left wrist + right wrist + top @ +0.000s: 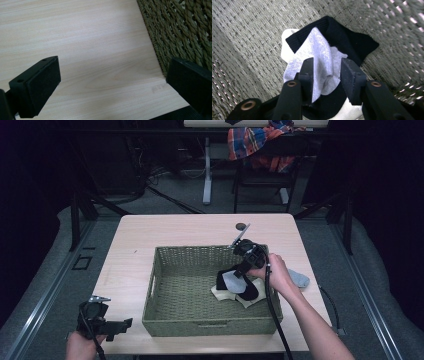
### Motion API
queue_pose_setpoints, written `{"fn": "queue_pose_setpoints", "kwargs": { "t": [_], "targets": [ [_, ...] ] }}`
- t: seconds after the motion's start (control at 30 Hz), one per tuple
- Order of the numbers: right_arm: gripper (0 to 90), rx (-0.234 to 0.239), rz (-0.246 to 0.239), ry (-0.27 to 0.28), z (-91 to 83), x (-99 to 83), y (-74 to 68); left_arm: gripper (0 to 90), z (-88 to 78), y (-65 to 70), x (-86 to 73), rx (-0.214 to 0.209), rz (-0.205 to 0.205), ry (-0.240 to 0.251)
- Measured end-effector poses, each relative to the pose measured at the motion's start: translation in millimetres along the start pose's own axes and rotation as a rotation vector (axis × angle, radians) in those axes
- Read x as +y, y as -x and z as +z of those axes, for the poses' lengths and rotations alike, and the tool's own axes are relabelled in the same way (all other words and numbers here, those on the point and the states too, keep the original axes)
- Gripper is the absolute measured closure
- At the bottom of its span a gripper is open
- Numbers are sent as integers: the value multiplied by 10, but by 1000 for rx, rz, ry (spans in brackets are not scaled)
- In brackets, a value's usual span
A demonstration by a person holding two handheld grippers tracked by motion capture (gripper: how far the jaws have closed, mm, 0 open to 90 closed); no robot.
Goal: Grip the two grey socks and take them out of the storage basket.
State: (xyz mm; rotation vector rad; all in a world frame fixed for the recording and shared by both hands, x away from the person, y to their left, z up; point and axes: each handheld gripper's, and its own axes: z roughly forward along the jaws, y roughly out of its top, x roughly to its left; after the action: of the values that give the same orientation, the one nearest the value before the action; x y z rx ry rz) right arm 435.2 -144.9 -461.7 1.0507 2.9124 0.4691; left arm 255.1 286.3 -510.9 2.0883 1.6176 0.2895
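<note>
Plaid cloth (pixel 260 142) on far chair (pixel 265 175)

Dim, dark-edged high view; the gripper views are brighter, with blurred weave and soft shadows.

Bench (pixel 150 235): pale wood grain. Basket (pixel 200 322): olive-green woven rope. Inside basket: light grey sock (pixel 317 50) over black sock (pixel 347 37) with ribbed cuff, cream-white sock (pixel 220 292) beneath. Another grey sock (pixel 300 279) on bench beside basket. Fingers (pixel 308 72) of right gripper (pixel 327 75): black, copper-coloured rivets. Left gripper (pixel 112 82): black pads. Cloth (pixel 255 142) on chair behind: orange-blue plaid. Floor: grey.
</note>
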Motion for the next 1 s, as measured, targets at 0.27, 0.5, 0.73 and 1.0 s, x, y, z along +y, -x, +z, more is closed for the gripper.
{"fn": "queue_pose_setpoints", "kwargs": {
  "t": [0.27, 0.5, 0.73, 1.0],
  "targets": [
    [795, -1, -1, -7, 26, -2, -15, 0, -6, -2, 2, -3, 2, -6],
    [836, 3, -1, 0, -6, -10, -32, 0, 5, 7, 0, 2, 6, -6],
    [841, 14, 7, 47, -178, -36, -41, 0, 7, 12, 3, 0, 7, -9],
    [852, -2, 11, 85, -374, -82, -58, 0, 11, 16, 9, 3, 10, -6]
  ]
}}
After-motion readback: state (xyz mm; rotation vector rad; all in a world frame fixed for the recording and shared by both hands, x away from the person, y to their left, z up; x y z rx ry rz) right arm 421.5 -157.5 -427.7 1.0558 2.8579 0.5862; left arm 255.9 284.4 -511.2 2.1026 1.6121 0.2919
